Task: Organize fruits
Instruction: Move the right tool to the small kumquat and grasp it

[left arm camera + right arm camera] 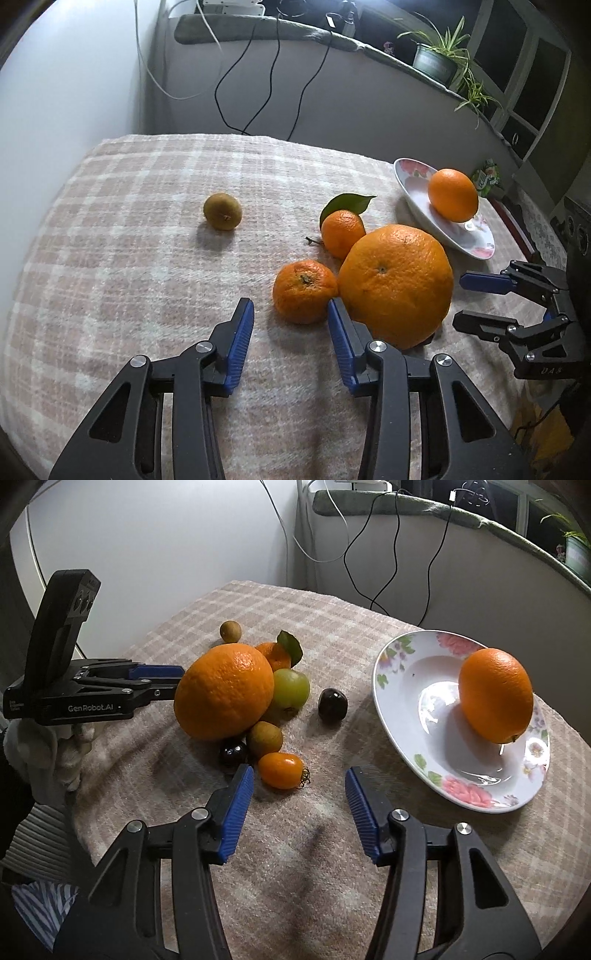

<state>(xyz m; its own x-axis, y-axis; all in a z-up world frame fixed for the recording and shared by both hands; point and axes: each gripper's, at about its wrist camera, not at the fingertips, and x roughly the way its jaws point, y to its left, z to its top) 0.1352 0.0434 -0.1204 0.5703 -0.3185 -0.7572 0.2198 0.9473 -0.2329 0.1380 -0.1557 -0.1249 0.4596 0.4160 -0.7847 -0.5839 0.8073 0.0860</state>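
A big orange (395, 284) (225, 692) lies mid-blanket among smaller fruit. My left gripper (289, 304) (177, 682) is open, a tangerine (304, 291) just ahead of its tips, its right finger beside the big orange. My right gripper (299, 775) (458, 299) is open over bare blanket, with an orange cherry tomato (280, 771) by its left fingertip. A flowered plate (436, 701) (413, 184) on the right holds one orange (495, 696) (453, 195). Around the big orange lie a leafed tangerine (343, 232), a green fruit (291, 688), two dark cherries (332, 705) and brown fruits (265, 739) (222, 211).
A checked blanket (147, 221) covers the table, which drops off at the left and far edges. Cables (273, 74) hang down the wall behind, under a ledge with a potted plant (436, 62). A gloved hand (55, 746) holds the left gripper.
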